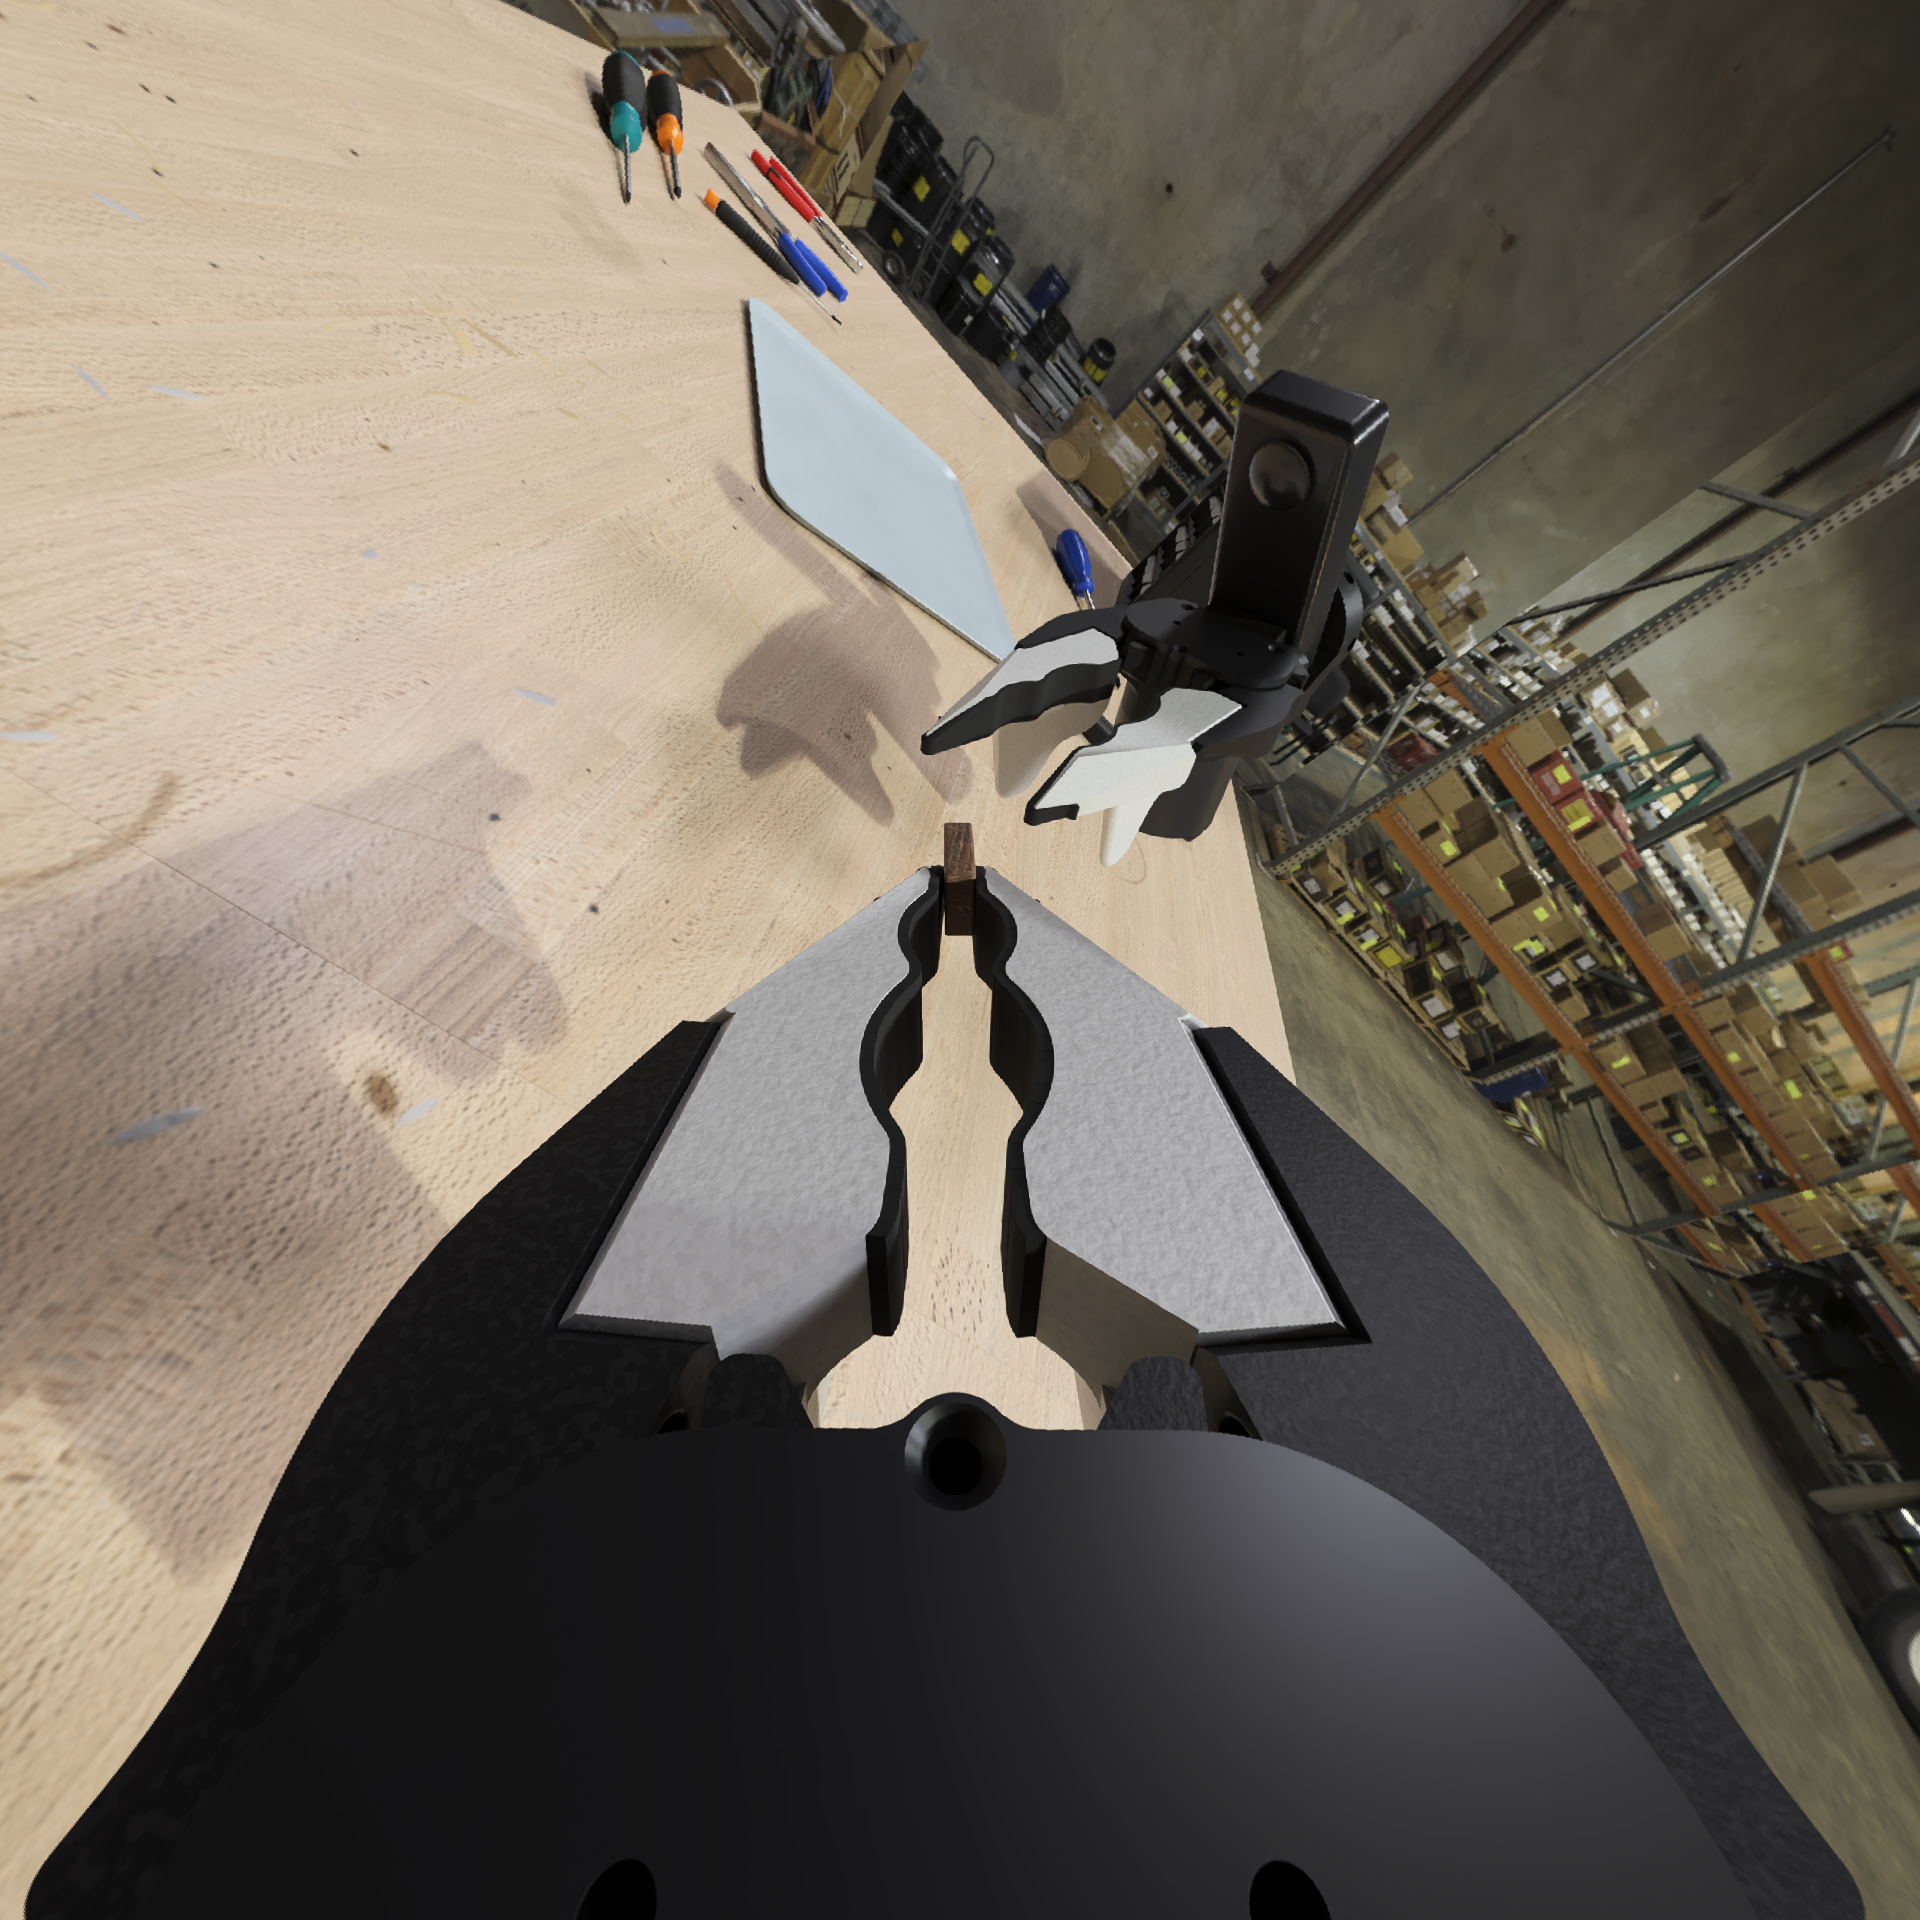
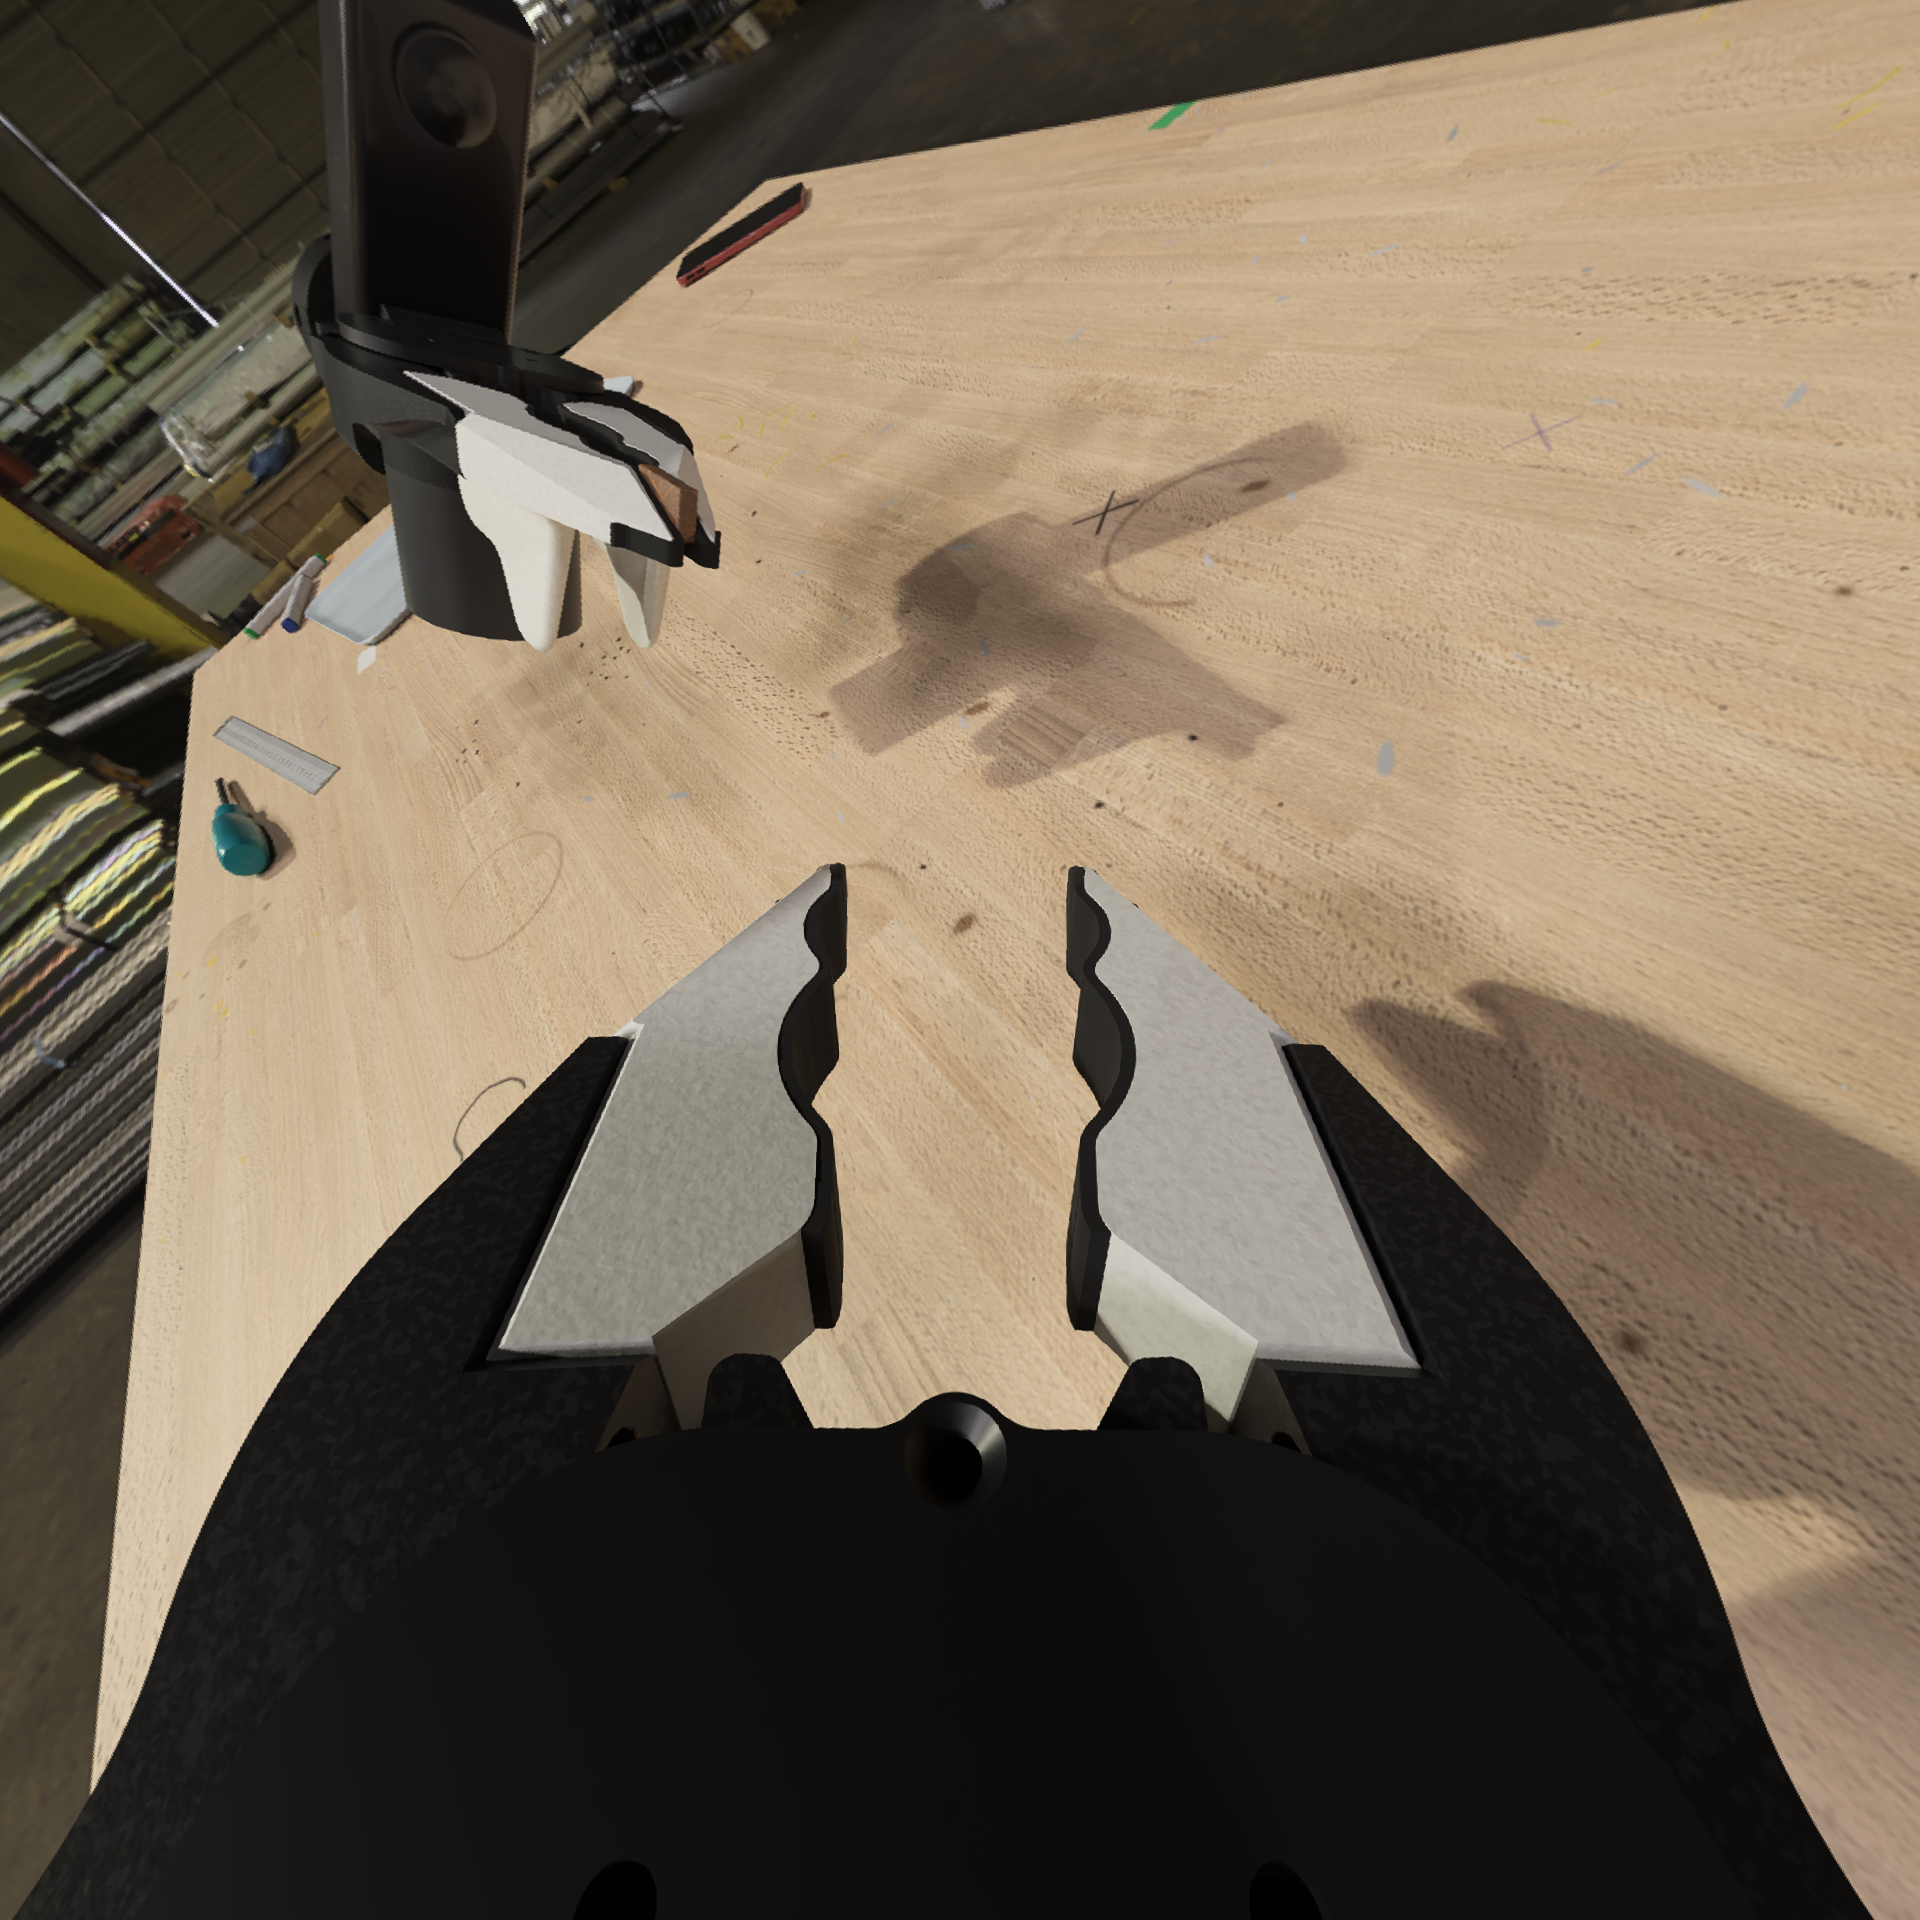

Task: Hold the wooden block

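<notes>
My left gripper (image 1: pixel 958 896) is shut on a small dark wooden block (image 1: pixel 958 878), pinched at the very fingertips and held above the table. The block's far end sticks out past the tips. In the right wrist view the left gripper (image 2: pixel 681 509) shows at the upper left with the brown block (image 2: pixel 670 497) between its fingers. My right gripper (image 2: pixel 956 894) is open and empty, above bare tabletop. In the left wrist view the right gripper (image 1: pixel 997 774) hovers open just beyond and right of the block, apart from it.
A pale blue tray (image 1: pixel 873 478) lies beyond. Several screwdrivers (image 1: pixel 649 114) and pens (image 1: pixel 800 234) lie at the far end, a blue-handled one (image 1: pixel 1075 561) near the edge. A red phone (image 2: pixel 743 234), a ruler (image 2: pixel 275 753) and a teal-handled tool (image 2: pixel 241 836) lie near the table edges.
</notes>
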You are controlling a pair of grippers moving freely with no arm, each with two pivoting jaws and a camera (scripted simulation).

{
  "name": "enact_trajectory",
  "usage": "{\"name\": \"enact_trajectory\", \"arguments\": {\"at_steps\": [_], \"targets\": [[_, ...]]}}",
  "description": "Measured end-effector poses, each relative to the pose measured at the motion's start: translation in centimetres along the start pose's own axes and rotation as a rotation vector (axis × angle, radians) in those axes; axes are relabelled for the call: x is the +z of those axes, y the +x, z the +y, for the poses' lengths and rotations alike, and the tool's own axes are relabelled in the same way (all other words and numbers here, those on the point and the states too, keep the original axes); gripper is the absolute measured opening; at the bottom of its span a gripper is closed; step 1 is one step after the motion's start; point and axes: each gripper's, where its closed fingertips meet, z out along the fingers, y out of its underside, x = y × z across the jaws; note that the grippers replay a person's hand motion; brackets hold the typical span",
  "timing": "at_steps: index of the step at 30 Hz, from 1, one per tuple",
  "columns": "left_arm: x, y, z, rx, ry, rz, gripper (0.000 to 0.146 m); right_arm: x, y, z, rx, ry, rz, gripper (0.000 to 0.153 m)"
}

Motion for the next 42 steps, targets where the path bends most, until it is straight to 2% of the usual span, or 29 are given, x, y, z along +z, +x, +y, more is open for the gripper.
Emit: {"name": "enact_trajectory", "arguments": {"at_steps": [10,16,30,42], "targets": [[-0.1,0.2,0.0,-0.013,0.010,0.012,0.004,0.2,-0.1,0.0,0.001,0.005,-0.011,0.042],[0.1,0.3,0.3,-0.002,-0.004,0.003,0.004,0.4,-0.6,1.0,-0.031,-0.071,-0.032,0.044],[0.2,0.1,0.6,0.029,-0.035,-0.046,0.004,1.6,0.3,1.9,-0.049,-0.141,0.042,0.044],[0.6,0.3,0.9,0.010,-0.063,-0.036,0.004,1.2,0.4,1.5,-0.063,-0.131,0.058,0.044]]}}
